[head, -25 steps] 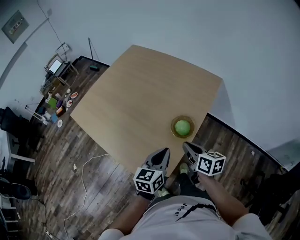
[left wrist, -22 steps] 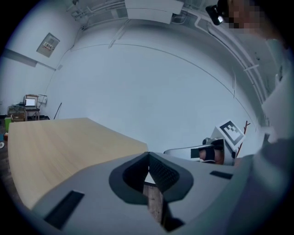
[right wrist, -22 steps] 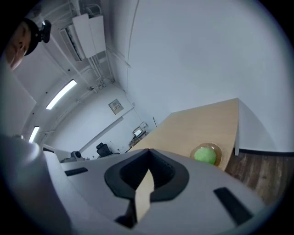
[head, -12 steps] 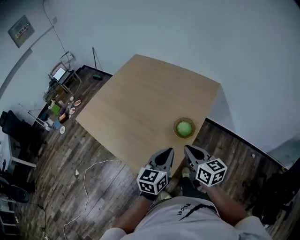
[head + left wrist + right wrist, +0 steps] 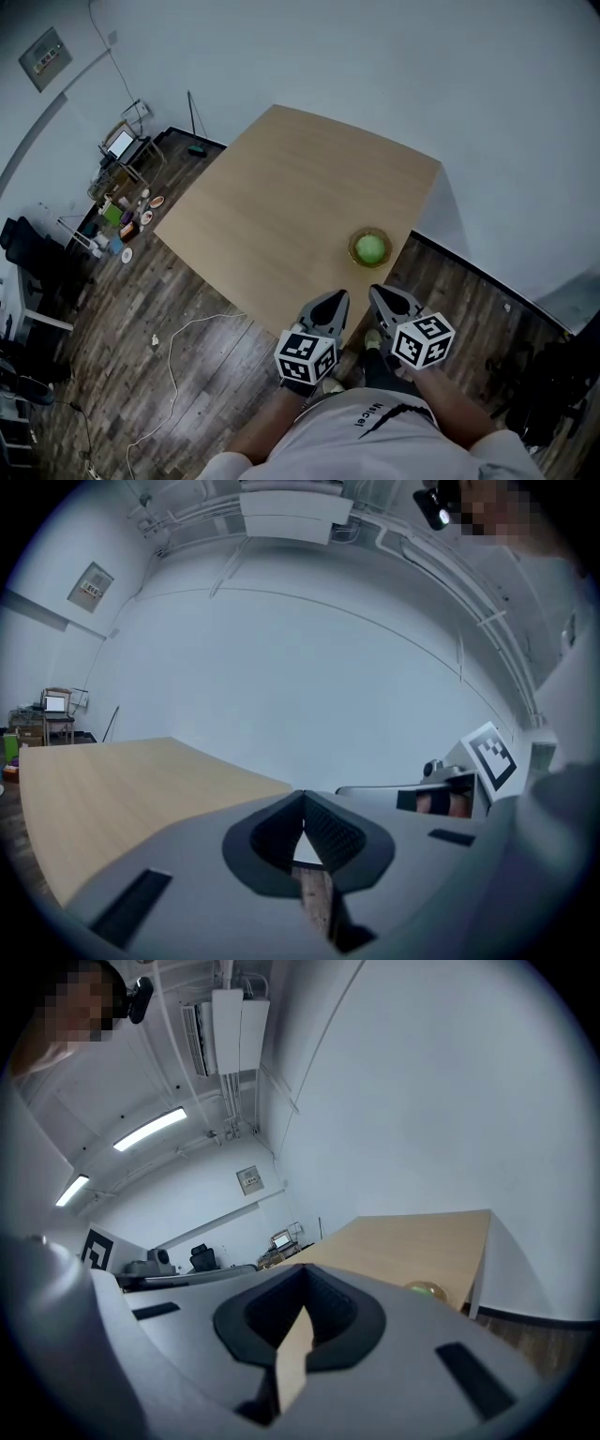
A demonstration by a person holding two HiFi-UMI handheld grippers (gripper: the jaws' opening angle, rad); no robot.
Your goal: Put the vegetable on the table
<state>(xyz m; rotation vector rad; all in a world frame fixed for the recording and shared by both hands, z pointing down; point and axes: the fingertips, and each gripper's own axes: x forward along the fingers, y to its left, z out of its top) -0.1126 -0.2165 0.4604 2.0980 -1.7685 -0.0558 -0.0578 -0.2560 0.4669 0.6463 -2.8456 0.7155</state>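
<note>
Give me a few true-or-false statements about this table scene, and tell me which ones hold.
1. A green vegetable sits in a bowl on the table. True.
2. The left claw is gripping the vegetable. False: it is shut on nothing and held off the table's near edge.
3. The bowl stands close to an edge of the table, not in its middle. True.
4. The right claw is wide open. False: its jaws meet at the tips with nothing between them.
5. Several bowls stand on the table. False: only one bowl shows.
</note>
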